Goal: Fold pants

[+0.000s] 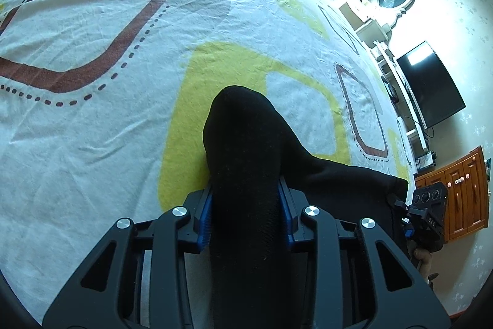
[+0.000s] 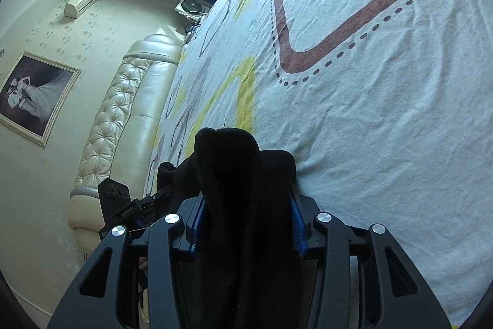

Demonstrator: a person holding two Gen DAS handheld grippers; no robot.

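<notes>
Aloft over the patterned bed sheet (image 1: 92, 128), left gripper (image 1: 245, 215) and right gripper (image 2: 243, 221) each clamp black pants (image 1: 246, 144); level, taut lowering should prevent creases.

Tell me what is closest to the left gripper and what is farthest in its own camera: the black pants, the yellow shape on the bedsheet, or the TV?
1. The black pants: right between the left gripper fingers, clamped.
2. The yellow shape: on the bedsheet just beyond and left of the pants.
3. The TV: far right, on the wall past the bed's edge.
</notes>
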